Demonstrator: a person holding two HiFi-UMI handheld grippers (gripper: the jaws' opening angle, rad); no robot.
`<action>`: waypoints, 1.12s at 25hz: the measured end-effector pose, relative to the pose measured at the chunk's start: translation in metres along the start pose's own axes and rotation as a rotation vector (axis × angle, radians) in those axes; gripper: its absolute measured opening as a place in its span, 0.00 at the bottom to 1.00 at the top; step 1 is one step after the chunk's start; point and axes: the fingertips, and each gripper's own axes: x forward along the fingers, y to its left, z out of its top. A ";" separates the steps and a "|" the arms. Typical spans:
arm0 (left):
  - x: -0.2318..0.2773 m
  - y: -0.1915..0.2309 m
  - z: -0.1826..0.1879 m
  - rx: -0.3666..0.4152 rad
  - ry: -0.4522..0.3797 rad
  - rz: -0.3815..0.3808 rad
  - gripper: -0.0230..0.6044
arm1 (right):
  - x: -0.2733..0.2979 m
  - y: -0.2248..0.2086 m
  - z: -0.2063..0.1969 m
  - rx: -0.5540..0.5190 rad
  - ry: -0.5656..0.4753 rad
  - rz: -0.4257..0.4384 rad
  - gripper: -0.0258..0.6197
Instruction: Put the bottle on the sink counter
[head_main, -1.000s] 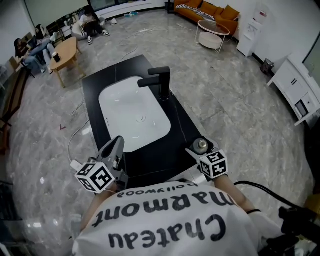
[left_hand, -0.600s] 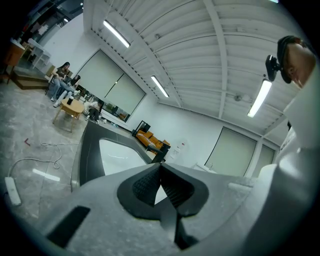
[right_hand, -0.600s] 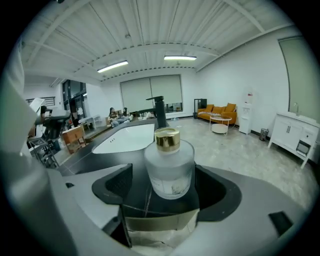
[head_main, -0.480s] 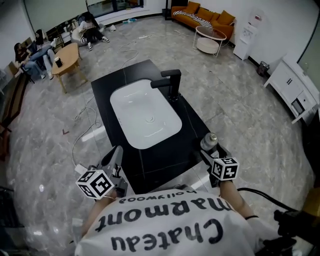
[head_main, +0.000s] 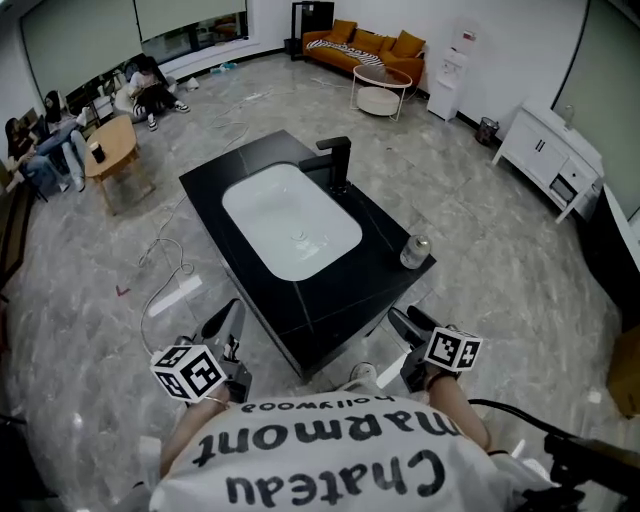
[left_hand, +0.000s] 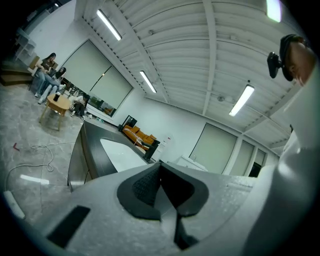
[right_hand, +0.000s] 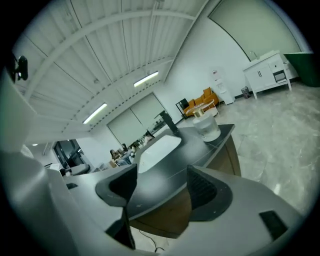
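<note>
Standing Off From the Bench, Bottle Set on Its Corner

Right tool (head_main: 411, 322) holds its jaws wide apart with nothing between them; in the right gripper view (right_hand: 162, 186) only the dark bench top and its front edge show through the gap. It hangs off the near right side of the bench (head_main: 330, 290), well apart from it, with its marker cube turned up toward the head camera. Left tool (head_main: 229, 328) has its jaws pressed together, the dark pads meeting in the left gripper view (left_hand: 160, 184) with nothing caught in them. It sits off the near left corner of the bench, also clear of it.

Ahead of the right tool, the bottle (head_main: 414, 251) stands upright on the bench's right-hand corner, close to the edge and touched by neither tool. In the right gripper view the bottle (right_hand: 206, 125) looks clear and squat under a pale cap. Left of it the white basin (head_main: 290, 220) is sunk into the black top, and the black faucet (head_main: 335, 163) rises at the basin's far side.

Beyond, a white cable (head_main: 165, 275) trails over the grey marble floor to the left. An orange sofa (head_main: 375, 45) and a round table (head_main: 380, 90) stand at the far wall, and a white cabinet (head_main: 545, 155) is on the right.
</note>
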 end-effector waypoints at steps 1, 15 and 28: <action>-0.006 -0.001 -0.002 0.009 0.007 -0.011 0.06 | -0.007 0.015 0.001 -0.020 -0.026 0.010 0.48; -0.058 -0.053 -0.007 -0.001 0.088 -0.200 0.06 | -0.061 0.173 0.020 -0.205 -0.089 -0.015 0.10; -0.098 -0.115 -0.033 0.054 0.132 -0.321 0.06 | -0.159 0.182 0.004 -0.335 -0.159 -0.130 0.06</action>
